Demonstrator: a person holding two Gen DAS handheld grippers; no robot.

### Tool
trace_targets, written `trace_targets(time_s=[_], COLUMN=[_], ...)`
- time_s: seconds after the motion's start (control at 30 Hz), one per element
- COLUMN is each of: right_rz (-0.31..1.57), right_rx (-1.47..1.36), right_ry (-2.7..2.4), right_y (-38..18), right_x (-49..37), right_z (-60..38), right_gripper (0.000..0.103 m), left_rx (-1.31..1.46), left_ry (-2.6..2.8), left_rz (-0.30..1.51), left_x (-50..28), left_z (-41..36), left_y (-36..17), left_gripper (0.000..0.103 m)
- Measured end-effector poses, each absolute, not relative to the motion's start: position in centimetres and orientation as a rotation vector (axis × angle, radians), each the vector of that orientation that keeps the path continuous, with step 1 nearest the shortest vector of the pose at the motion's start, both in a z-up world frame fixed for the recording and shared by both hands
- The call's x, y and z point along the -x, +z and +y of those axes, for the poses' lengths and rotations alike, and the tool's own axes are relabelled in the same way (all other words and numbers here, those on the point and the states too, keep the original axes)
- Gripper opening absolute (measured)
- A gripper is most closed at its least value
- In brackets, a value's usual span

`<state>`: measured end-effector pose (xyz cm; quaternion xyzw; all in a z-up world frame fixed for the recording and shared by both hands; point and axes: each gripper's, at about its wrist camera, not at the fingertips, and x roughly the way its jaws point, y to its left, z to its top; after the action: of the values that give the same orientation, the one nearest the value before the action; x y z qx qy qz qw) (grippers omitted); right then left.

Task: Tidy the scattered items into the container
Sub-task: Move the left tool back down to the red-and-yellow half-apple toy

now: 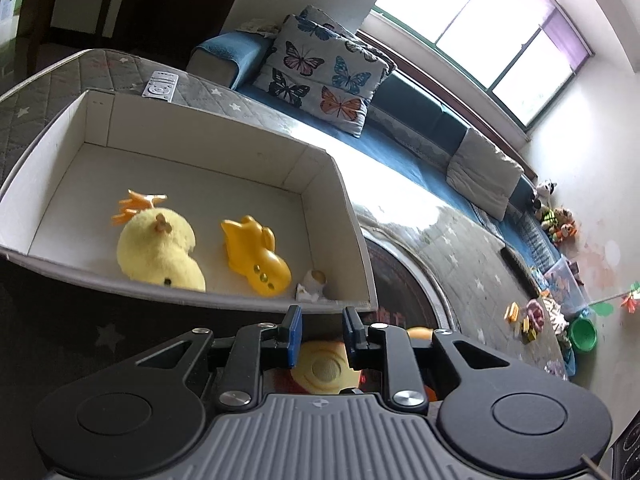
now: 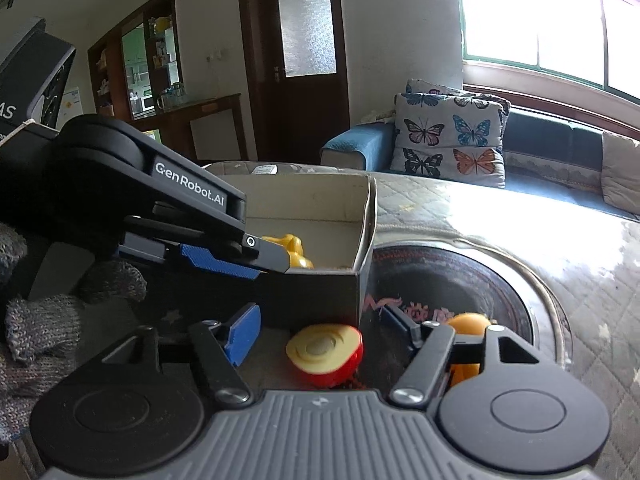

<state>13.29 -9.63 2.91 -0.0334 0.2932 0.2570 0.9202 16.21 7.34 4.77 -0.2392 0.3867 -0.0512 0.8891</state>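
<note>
An open cardboard box (image 1: 188,136) stands on the table and holds a yellow plush chick (image 1: 156,248), a yellow plastic toy (image 1: 256,256) and a small white-and-brown toy (image 1: 313,282). The box also shows in the right wrist view (image 2: 360,220). A red half-apple toy (image 2: 326,354) with a cream cut face lies on the table before the box. My right gripper (image 2: 316,332) is open, its fingers either side of the apple. My left gripper (image 1: 322,332) is open, narrowly, above the same apple (image 1: 324,368), at the box's near wall. An orange toy (image 2: 468,324) lies just right.
A remote control (image 1: 160,85) lies on the quilted table cover beyond the box. A dark round inset (image 2: 460,280) is in the table to the right. A blue sofa with a butterfly cushion (image 1: 320,72) lies behind. Toys and a green bowl (image 1: 583,334) are on the floor far right.
</note>
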Motion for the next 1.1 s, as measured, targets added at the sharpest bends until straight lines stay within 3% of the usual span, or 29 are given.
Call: trace_targets(time_s=[0.3,0.4,1.1], right_rz=[0.612,0.617,0.662], right_rx=[0.079,0.074,0.028], right_ry=[0.519,0.510,0.489], right_y=[2.1,1.8,0.2], right_x=[-11.4,-11.0,-9.9], right_z=[-10.7,-11.2,-13.4], right_gripper=[0.076,0.084,0.086], left_rx=[0.498,0.501,0.501], left_ry=[-0.119,-0.123,-0.160], left_rz=[0.838,0.846,0.900], left_x=[-14.7,-14.3,-13.4], left_z=[6.1,5.6,3.0], left_y=[3.8,3.5,2.2], left_gripper=[0.028,0.029,0.031])
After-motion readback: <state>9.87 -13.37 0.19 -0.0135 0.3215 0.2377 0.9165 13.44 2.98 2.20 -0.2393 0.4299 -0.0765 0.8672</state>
